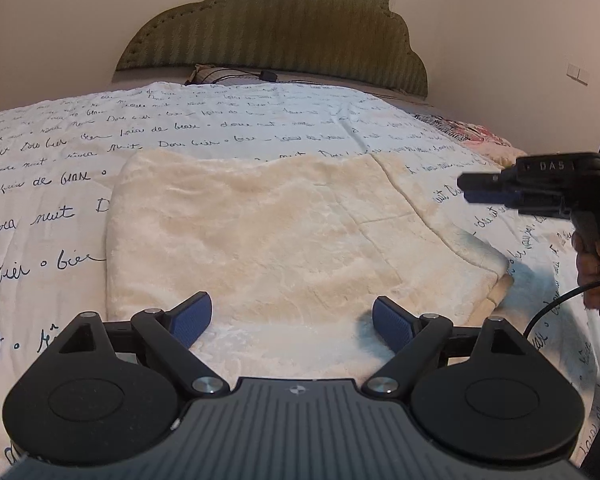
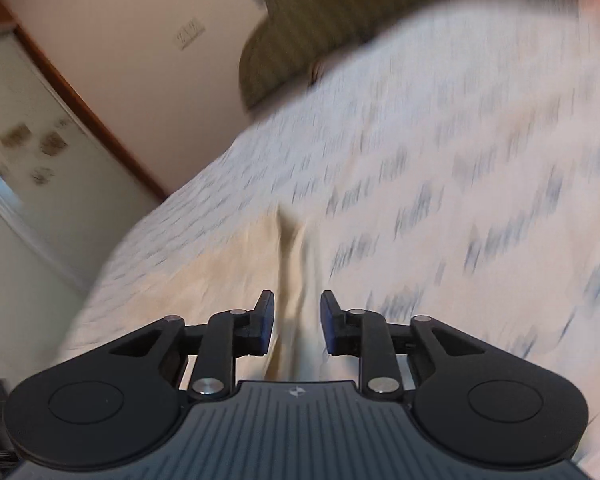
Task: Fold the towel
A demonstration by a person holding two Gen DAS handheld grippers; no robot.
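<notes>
A cream fluffy towel point(image 1: 284, 224) lies flat on the bed, with a folded layer on top whose edge runs down its right side. My left gripper point(image 1: 292, 302) hovers open over the towel's near edge, its blue pads point(image 1: 192, 320) spread wide with nothing between them. At the right a hand point(image 1: 588, 264) holds my right gripper point(image 1: 466, 188) above the towel's right edge, pointing left. The right wrist view is motion-blurred. There the right gripper point(image 2: 296, 300) is open, and a ridge of the towel point(image 2: 220, 280) runs under the gap.
The bed wears a white duvet with dark script point(image 1: 60, 200). A green padded headboard point(image 1: 272, 32) and a pillow point(image 1: 212, 74) stand at the far end. A black cable point(image 1: 560, 300) hangs by the hand. A wood-framed door point(image 2: 28, 160) is left of the bed.
</notes>
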